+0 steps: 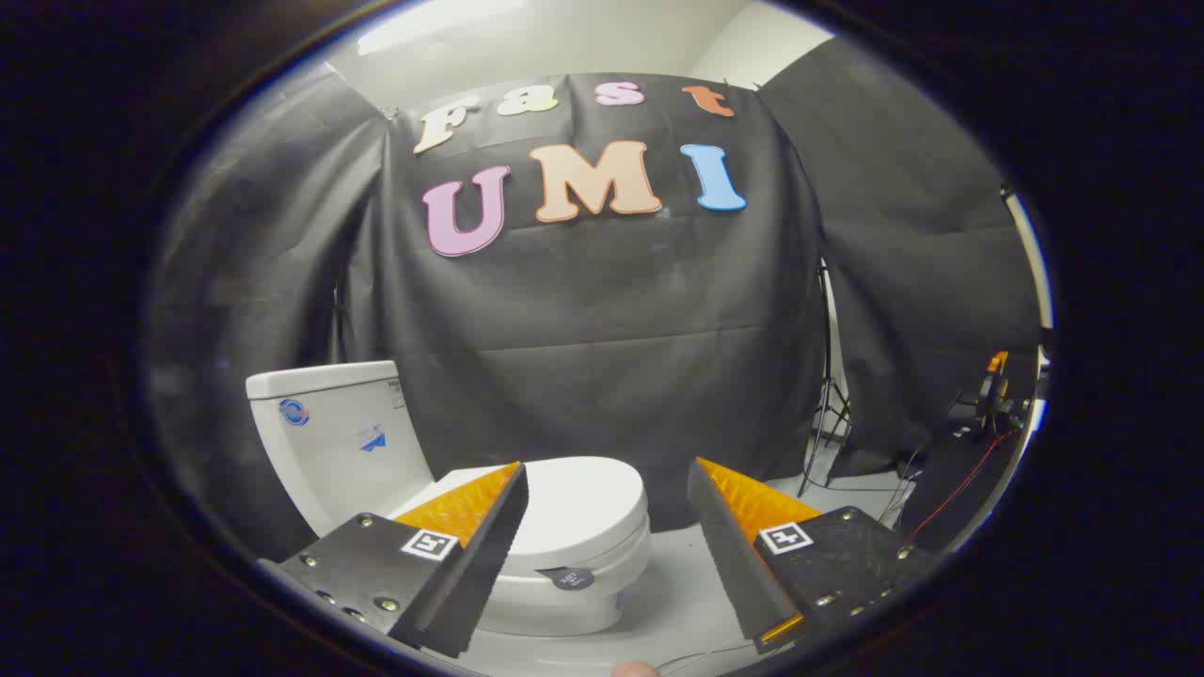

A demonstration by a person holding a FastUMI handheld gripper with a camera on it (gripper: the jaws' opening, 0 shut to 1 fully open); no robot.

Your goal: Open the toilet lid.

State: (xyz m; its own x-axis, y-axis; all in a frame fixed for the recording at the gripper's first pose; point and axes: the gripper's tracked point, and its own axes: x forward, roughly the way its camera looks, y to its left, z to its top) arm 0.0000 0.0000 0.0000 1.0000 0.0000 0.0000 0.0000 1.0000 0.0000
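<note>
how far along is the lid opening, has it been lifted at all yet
Nothing looks done yet: the toilet lid lies flat and closed on the bowl, in front of the tank. In hand: the gripper is open, its fingers spread wide and holding nothing, with the lid's front edge showing between and beyond them, no contact. Left: close in on the lid's front edge, catch it and swing it up toward the tank.

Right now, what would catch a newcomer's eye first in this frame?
The white toilet stands just ahead of the fingers with its lid down flat and its tank behind it against the black cloth wall. The gripper hangs open, fingers wide apart, touching nothing. Off to one side stands a light stand near cabled equipment.
</note>
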